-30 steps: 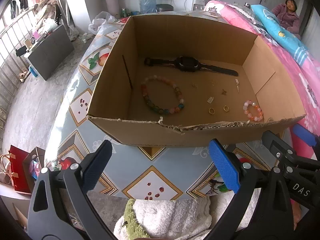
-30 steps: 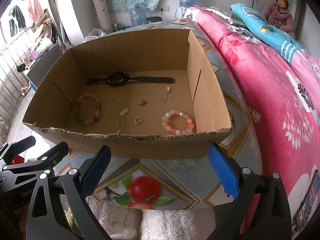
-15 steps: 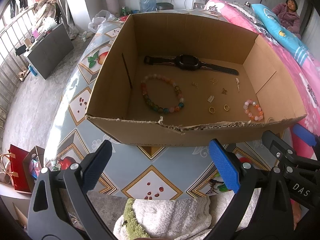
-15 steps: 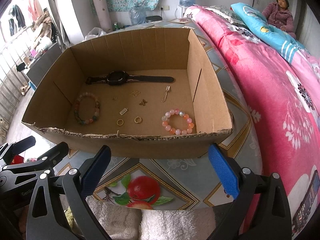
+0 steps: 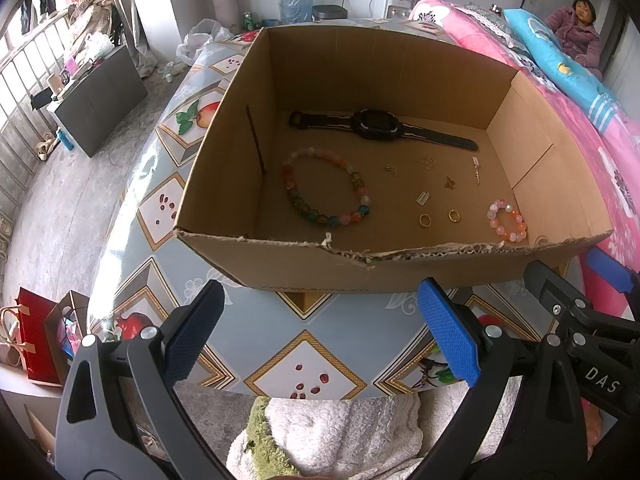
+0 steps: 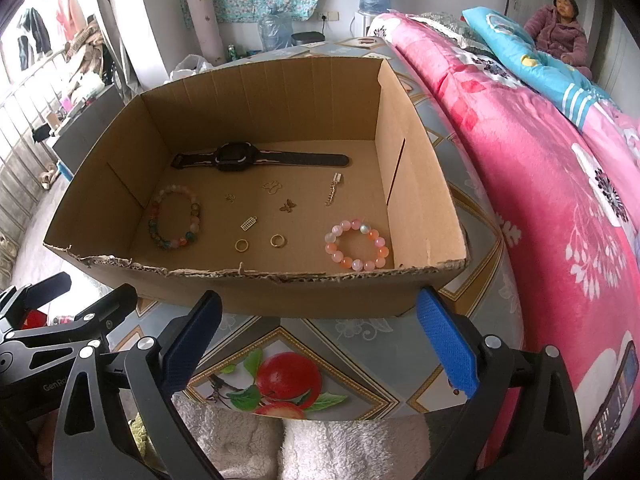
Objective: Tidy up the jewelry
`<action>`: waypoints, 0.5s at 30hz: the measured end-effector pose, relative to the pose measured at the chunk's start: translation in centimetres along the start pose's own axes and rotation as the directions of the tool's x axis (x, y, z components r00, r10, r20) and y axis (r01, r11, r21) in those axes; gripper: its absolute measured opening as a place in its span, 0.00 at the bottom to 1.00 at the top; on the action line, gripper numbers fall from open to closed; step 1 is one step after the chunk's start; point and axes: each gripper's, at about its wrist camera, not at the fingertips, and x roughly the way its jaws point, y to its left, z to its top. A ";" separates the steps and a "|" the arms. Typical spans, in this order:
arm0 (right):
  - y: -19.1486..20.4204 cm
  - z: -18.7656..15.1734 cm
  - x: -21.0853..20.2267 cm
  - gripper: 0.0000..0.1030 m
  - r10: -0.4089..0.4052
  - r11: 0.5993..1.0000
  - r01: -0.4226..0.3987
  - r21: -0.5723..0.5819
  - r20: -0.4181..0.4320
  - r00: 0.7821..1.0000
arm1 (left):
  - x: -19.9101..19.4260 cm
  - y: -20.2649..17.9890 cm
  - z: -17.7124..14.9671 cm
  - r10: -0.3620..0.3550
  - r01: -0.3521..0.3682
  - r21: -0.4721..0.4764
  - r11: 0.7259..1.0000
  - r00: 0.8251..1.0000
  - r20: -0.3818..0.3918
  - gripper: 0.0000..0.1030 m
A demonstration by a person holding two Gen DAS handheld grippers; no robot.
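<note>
An open cardboard box (image 5: 280, 256) (image 6: 280, 292) stands on the patterned table. Inside lie a black watch (image 5: 376, 124) (image 6: 236, 157), a large multicolour bead bracelet (image 5: 304, 204) (image 6: 154, 224), a small pink bead bracelet (image 5: 506, 226) (image 6: 344, 258), two gold rings (image 5: 425, 221) (image 6: 241, 245) and several small charms (image 5: 450, 183) (image 6: 287, 206). My left gripper (image 5: 324, 336) and right gripper (image 6: 320, 340) are both open and empty, side by side in front of the box's near wall.
The table (image 5: 304, 356) has a fruit-print cover. A pink quilted bed (image 6: 540, 184) runs along the right with a person (image 6: 560, 24) seated at the far end. White fluffy cloth (image 5: 332, 432) lies below the grippers. Bags (image 5: 36, 344) stand on the floor at left.
Both grippers have crept slightly forward and up, so more of the box floor shows. Nothing in the box has moved.
</note>
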 end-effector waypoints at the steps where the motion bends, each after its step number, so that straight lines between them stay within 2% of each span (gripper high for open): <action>1: 0.1 0.1 0.0 0.92 -0.001 1.000 0.001 -0.001 -0.001 1.000 | 0.0 0.0 0.0 -0.001 0.001 -0.001 1.000 1.000 -0.001 0.91; 15: 0.2 0.1 0.0 0.92 -0.001 1.000 0.001 0.000 -0.003 1.000 | 0.0 0.2 0.0 -0.001 0.001 0.000 1.000 1.000 -0.002 0.91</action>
